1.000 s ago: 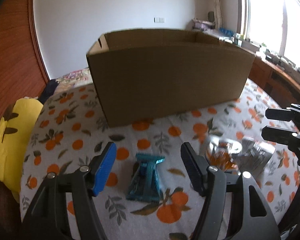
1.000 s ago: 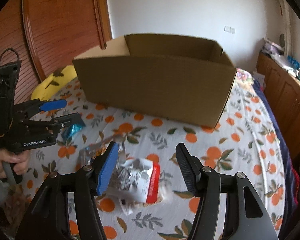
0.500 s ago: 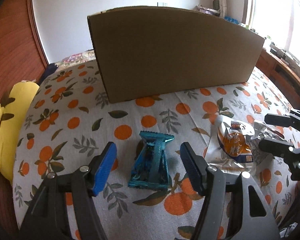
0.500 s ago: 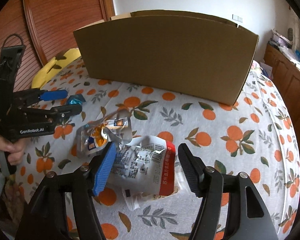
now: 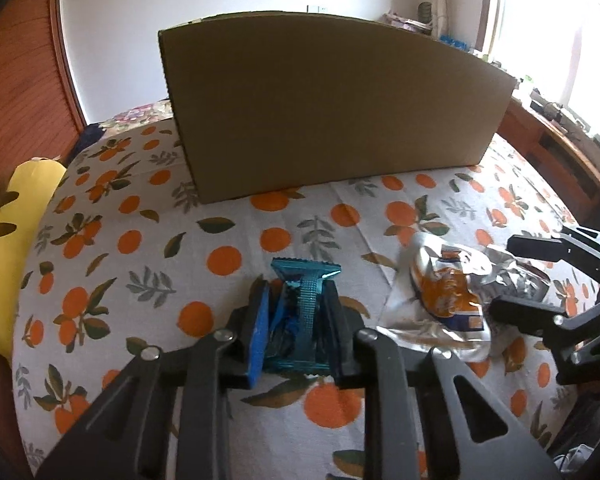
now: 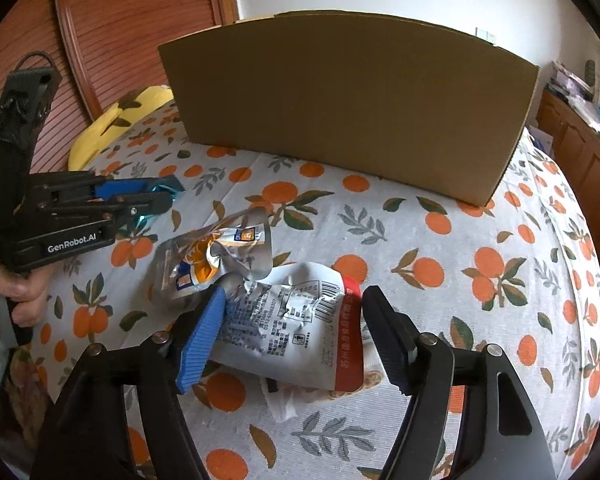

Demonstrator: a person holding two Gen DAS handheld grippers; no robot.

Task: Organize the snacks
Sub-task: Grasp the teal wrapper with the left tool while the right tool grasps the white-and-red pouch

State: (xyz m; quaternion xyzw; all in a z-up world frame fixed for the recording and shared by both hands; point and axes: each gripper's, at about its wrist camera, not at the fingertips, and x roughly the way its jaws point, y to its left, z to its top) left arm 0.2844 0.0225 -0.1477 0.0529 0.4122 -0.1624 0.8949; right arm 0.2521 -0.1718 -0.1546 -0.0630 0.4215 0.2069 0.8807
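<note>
**Mia:** What does the left tool [image 5: 296,316] have?

**Ben:** It has closed tight on the little blue snack pack [image 5: 300,312]. Both pads press its sides, and the crimped top edge pokes out past the tips. The pack still sits on the bed cover [image 5: 140,240], the one with oranges on it.

**Mia:** Will it be hard to lift?

**Ben:** I don't think so. It looks small, light and crinkly. The wrap may be slippery, so a squeeze across the middle, like this one, seems best. Too hard a squeeze could crush what's inside.

**Mia:** What's to the right of that tool?

**Ben:** A shiny silver and orange pouch [image 6: 208,256], bent and crumpled. It lies just ahead of the right tool's blue pad.

**Mia:** And the right tool [image 6: 296,332]?

**Ben:** Its jaws have just been opening wider. The white and red bag [image 6: 296,324] lies between them. The blue pad [image 6: 204,332] is at the bag's left edge, maybe brushing it, but the black pad stands off. Nothing is gripped.

**Mia:** How should it take that bag?

**Ben:** The bag looks soft, puffy and light. Pinch it across the flat middle, not the floppy corner.

**Mia:** Where do they go?

**Ben:** Probably in the big cardboard box [image 5: 332,104], straight ahead of both tools.
</note>
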